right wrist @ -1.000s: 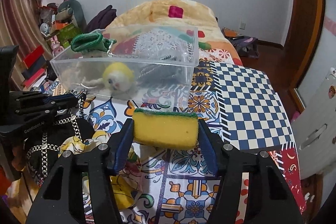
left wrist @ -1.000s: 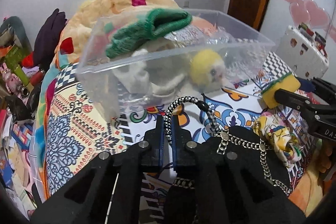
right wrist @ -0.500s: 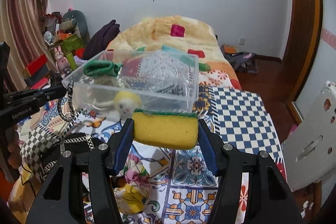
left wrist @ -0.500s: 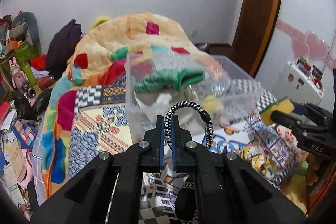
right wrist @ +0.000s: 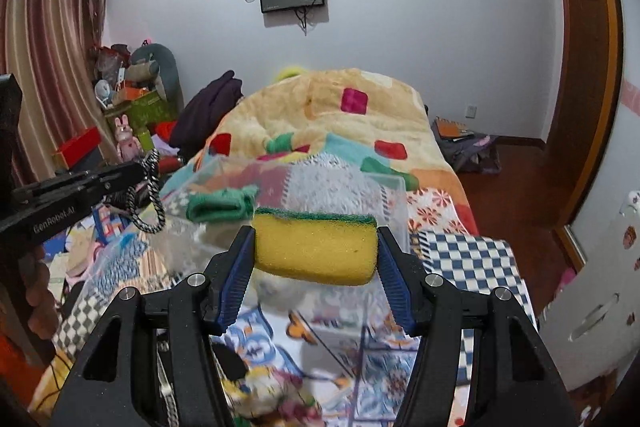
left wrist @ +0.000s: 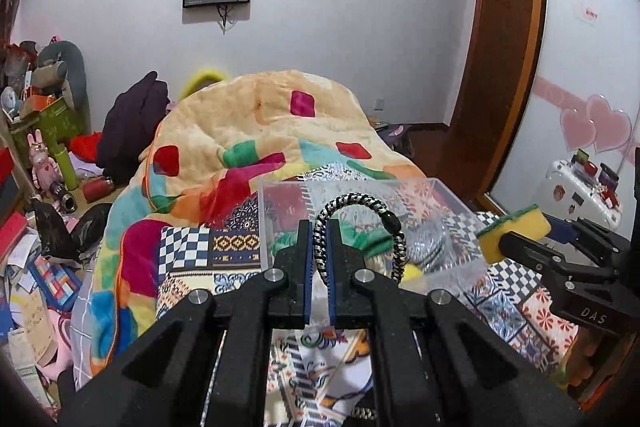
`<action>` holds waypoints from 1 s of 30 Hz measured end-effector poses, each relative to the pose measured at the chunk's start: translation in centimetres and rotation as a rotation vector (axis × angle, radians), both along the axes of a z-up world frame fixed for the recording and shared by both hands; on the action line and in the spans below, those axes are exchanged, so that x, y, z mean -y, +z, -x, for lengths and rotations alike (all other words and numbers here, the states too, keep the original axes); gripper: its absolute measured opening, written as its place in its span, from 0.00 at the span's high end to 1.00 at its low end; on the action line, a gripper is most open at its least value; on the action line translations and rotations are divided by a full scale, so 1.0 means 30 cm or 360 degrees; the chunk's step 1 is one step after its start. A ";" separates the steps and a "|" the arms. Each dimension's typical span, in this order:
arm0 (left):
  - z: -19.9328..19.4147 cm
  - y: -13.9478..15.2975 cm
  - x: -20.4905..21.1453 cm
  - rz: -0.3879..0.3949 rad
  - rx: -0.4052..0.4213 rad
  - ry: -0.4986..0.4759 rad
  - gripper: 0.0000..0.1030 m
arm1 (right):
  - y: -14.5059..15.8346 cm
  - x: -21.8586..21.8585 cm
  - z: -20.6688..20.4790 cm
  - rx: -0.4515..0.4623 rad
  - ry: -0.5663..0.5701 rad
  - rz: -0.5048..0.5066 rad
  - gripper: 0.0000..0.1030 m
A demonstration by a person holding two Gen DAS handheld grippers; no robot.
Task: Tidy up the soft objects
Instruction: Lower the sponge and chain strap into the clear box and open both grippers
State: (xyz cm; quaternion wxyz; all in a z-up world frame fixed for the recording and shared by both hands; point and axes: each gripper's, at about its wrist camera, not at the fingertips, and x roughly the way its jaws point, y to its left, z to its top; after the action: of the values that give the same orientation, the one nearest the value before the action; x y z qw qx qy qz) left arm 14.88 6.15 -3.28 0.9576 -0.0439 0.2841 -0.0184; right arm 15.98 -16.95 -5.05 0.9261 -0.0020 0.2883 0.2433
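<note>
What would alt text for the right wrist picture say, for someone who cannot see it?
A hand-held gripper squeezes a yellow sponge with a green top, raised before a clear plastic bin on a patterned bed. At left, a second hand-held gripper holds a black-and-white cord.

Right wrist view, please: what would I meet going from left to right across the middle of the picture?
Left gripper with the black-and-white cord → green knit cloth in the clear bin → yellow sponge in the right gripper → blue-and-white checkered cover → white cabinet.
</note>
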 end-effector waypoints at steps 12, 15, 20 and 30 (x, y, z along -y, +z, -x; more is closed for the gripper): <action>-0.095 -0.070 -0.001 -0.0071 -0.0067 0.0081 0.95 | -0.065 -0.075 -0.094 -0.0139 -0.0011 0.0059 0.46; -0.110 -0.089 -0.002 -0.0071 -0.0096 0.0071 0.95 | -0.091 -0.082 -0.106 -0.0180 -0.0019 0.0096 0.46; -0.129 -0.113 -0.003 -0.0093 -0.0152 0.0069 0.95 | -0.106 -0.086 -0.114 -0.0211 -0.0016 0.0123 0.45; -0.098 -0.107 0.029 -0.0077 -0.0186 -0.0023 0.89 | -0.106 -0.071 -0.109 -0.0248 0.0003 0.0125 0.34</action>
State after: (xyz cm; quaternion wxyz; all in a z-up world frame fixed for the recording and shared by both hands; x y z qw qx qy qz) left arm 17.81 5.29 -6.50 0.9400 -0.0196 0.3401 -0.0159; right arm 19.25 -14.80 -8.22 0.8998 -0.0196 0.3689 0.2320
